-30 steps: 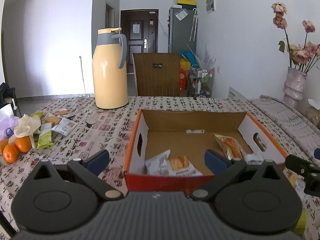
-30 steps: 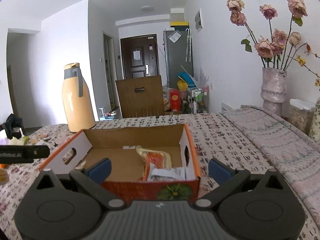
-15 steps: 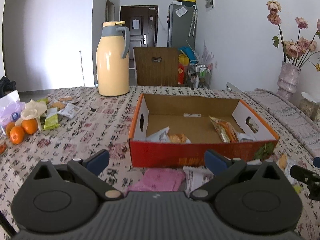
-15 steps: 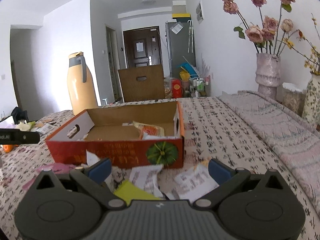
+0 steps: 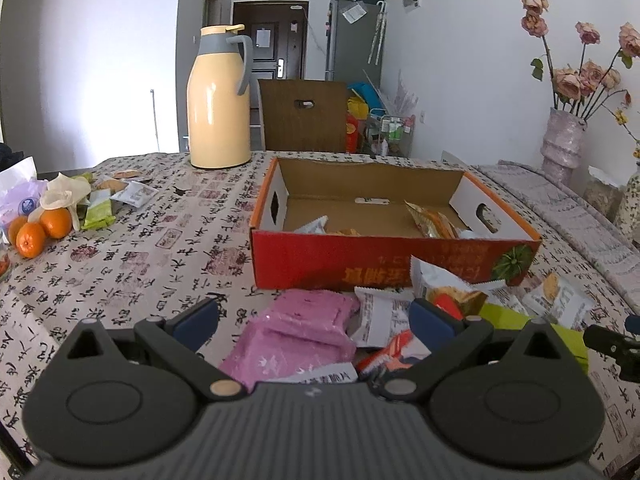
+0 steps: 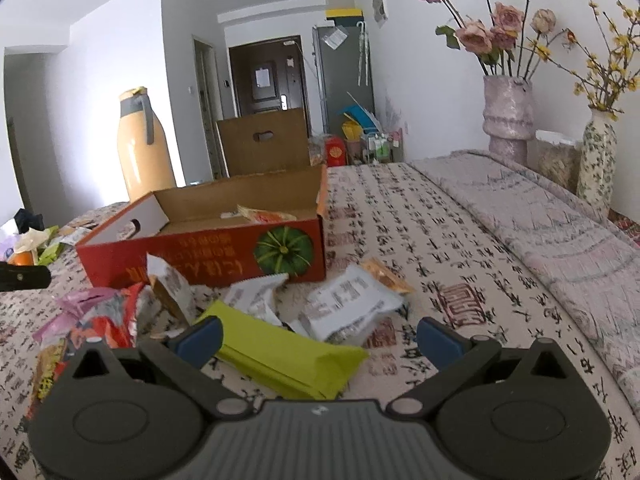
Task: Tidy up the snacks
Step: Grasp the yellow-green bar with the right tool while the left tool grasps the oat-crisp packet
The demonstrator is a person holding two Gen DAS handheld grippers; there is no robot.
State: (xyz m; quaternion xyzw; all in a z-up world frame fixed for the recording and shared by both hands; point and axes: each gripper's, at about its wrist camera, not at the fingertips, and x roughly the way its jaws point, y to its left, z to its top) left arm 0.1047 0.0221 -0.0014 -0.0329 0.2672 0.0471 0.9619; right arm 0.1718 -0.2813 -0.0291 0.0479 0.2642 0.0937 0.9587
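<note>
While both claws [image 5: 314, 318] [image 6: 318, 338] stay released, view pulled back from box [image 5: 384, 268]; snack pile [image 6: 256, 312] revealed.

Bright daylight from the left, blown-out left wall, soft shadows, fisheye-curved edges, dark corners

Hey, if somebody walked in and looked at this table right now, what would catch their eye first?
Probably the red cardboard box, open-topped in the middle of the table with a few packets inside. Next, the loose snack pile before it: a pink packet ahead of the open left gripper and a lime-green packet between the open right gripper's fingers. The tall yellow thermos stands behind.
</note>
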